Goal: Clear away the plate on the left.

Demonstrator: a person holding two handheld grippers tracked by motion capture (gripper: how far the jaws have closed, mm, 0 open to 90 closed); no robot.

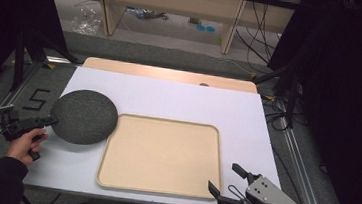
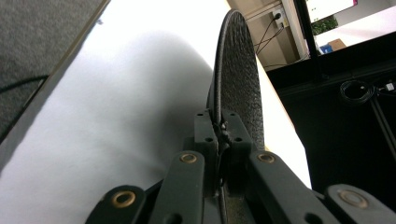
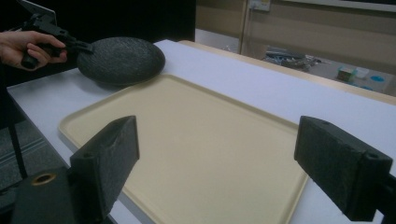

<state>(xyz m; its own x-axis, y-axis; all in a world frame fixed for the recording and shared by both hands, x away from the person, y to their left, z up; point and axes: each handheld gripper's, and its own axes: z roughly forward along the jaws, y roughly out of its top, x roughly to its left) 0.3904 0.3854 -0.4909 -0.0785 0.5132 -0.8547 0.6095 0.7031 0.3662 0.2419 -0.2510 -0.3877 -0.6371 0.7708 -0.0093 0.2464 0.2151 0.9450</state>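
A dark grey, rough-textured round dish sits at the left of the white table, its right edge reaching the corner of a beige tray. My left gripper is shut on the dish's left rim. In the left gripper view the jaws pinch the thin rim of the dish. My right gripper stands open at the table's front right, just off the tray's near corner, with nothing between its jaws. The right gripper view looks between the open jaws across the tray to the dish and the left gripper.
The white table top has a wooden strip along its far edge. Dark curtains flank both sides. Cables lie on the floor at the right, and a wooden frame stands beyond the table.
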